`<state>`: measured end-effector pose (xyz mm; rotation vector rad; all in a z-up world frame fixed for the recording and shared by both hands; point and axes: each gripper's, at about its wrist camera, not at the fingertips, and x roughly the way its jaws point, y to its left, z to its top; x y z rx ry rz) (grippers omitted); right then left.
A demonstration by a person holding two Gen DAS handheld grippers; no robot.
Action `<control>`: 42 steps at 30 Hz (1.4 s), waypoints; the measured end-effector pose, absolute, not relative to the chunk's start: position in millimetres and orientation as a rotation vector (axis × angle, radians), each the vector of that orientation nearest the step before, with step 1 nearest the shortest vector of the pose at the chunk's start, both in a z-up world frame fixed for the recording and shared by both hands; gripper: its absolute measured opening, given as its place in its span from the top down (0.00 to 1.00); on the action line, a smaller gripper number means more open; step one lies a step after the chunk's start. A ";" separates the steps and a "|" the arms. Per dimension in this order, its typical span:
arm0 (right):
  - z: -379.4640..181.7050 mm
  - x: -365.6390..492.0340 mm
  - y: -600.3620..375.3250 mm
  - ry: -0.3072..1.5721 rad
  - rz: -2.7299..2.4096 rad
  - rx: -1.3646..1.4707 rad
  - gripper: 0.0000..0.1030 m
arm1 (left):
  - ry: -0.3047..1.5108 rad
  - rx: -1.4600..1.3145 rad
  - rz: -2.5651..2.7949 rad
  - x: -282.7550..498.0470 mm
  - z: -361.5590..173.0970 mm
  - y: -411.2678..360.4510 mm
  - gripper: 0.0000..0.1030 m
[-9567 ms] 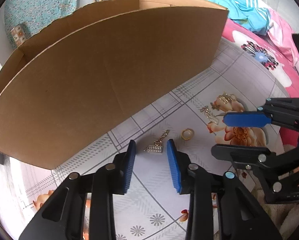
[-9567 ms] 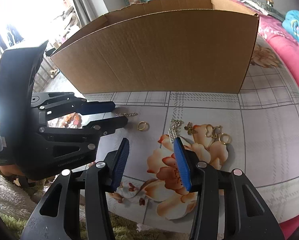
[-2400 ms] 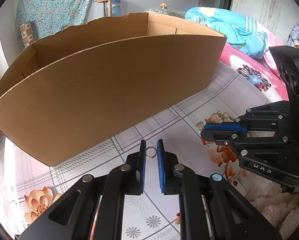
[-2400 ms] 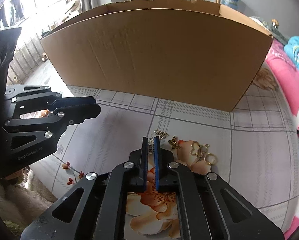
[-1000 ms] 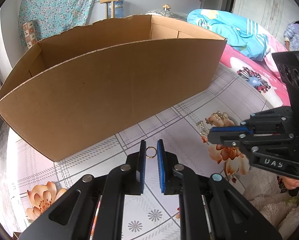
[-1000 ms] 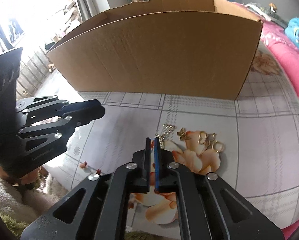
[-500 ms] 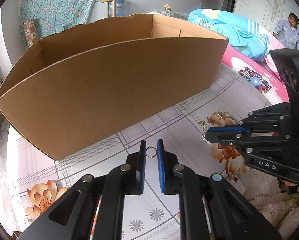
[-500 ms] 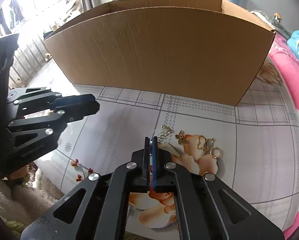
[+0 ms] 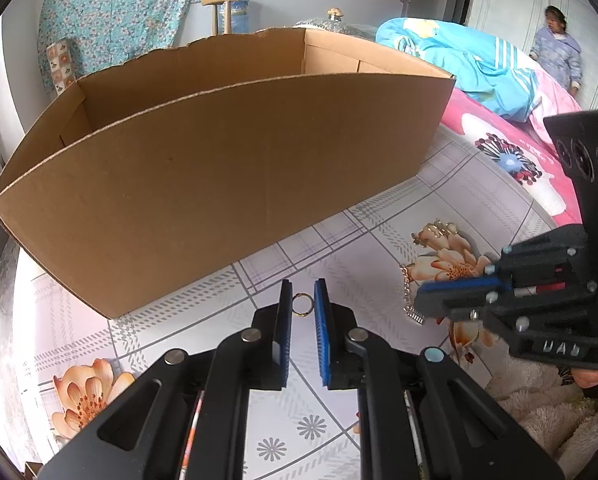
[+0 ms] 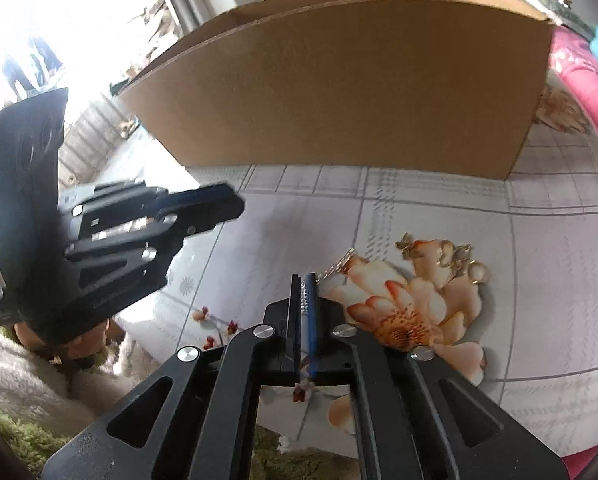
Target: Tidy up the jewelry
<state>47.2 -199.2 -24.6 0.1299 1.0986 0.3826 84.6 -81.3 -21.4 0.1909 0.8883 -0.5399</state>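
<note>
My left gripper [image 9: 302,304] is shut on a small gold ring [image 9: 301,304] and holds it above the floral tablecloth, in front of the open cardboard box [image 9: 219,184]. My right gripper [image 10: 305,284] is shut on a chain pendant [image 10: 337,265]; in the left wrist view the chain [image 9: 409,292] hangs from its blue pads. More gold pieces [image 10: 455,256] lie on the flower print to the right; they also show in the left wrist view [image 9: 435,232]. The box [image 10: 339,92] fills the back of the right wrist view.
A pink and blue bedspread [image 9: 499,92] lies to the right of the box. A person [image 9: 555,48] stands at the far right. A fluffy white and green rug [image 10: 31,400] lies by the table's near edge.
The right gripper has moved with the pendant and its view is blurred by motion. The left gripper still holds the ring, barely moved. The person at the back right has shifted.
</note>
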 end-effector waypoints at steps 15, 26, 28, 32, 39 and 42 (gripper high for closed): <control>-26.2 58.2 -183.9 1.057 0.252 -0.042 1.00 | 0.889 0.187 -0.533 85.2 -21.2 -80.4 0.90; -5.0 49.3 -237.2 1.030 0.335 0.243 1.00 | 0.858 0.191 -0.529 77.7 -10.4 -78.7 0.90; 5.3 42.5 -241.5 1.009 0.343 0.259 1.00 | 0.849 0.194 -0.529 74.3 -7.1 -79.3 0.90; 18.8 35.9 -247.1 0.980 0.358 0.268 1.00 | 0.839 0.200 -0.530 69.3 -4.1 -80.5 0.90; 3.0 35.5 -225.1 1.036 0.333 0.113 0.75 | 0.841 0.196 -0.527 64.9 -4.3 -78.9 0.90; -5.3 38.3 -216.6 1.052 0.283 0.044 0.75 | 0.843 0.190 -0.525 64.6 -5.2 -76.9 0.90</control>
